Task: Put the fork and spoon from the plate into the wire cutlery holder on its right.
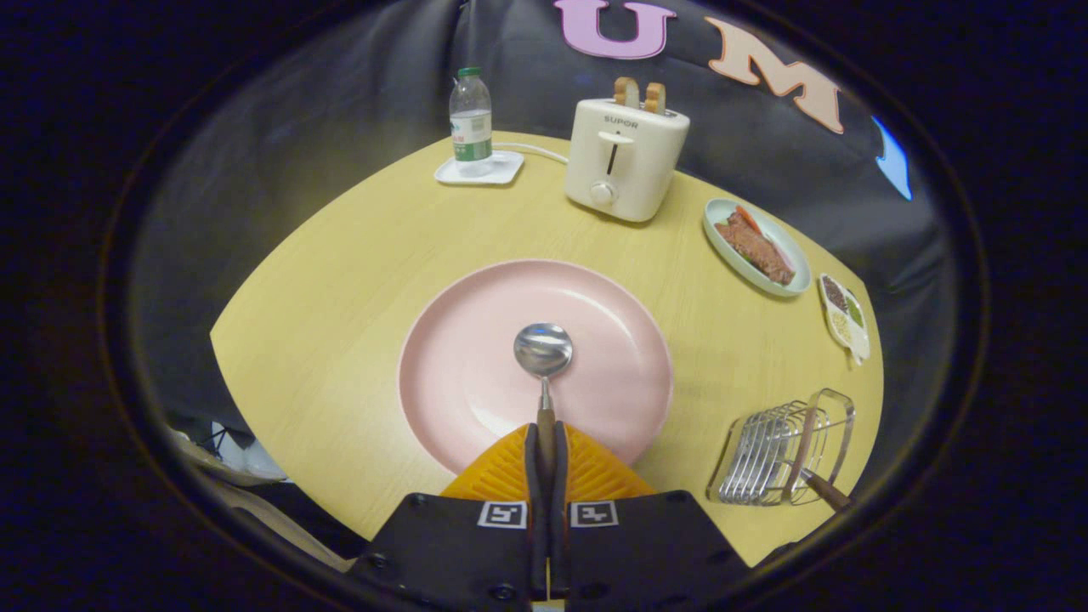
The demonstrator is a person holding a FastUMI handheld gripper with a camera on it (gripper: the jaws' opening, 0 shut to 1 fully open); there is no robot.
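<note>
My gripper [545, 442] is shut on the brown handle of the spoon [543, 350]. The spoon's shiny bowl sticks out ahead of the fingers, over the middle of the pink plate [463, 340]. I cannot tell whether the bowl touches the plate or hangs just above it. To the right of the plate stands the wire cutlery holder [784, 450] on the wooden table. A brown handle [824, 490] pokes out of the holder toward the near side; its head is hidden among the wires.
Beyond the plate stands a cream toaster [625, 157] with two bread slices. A water bottle [470, 119] stands on a white coaster at the back left. A plate of food [755, 246] and a small sectioned dish [844, 316] lie at the right rim.
</note>
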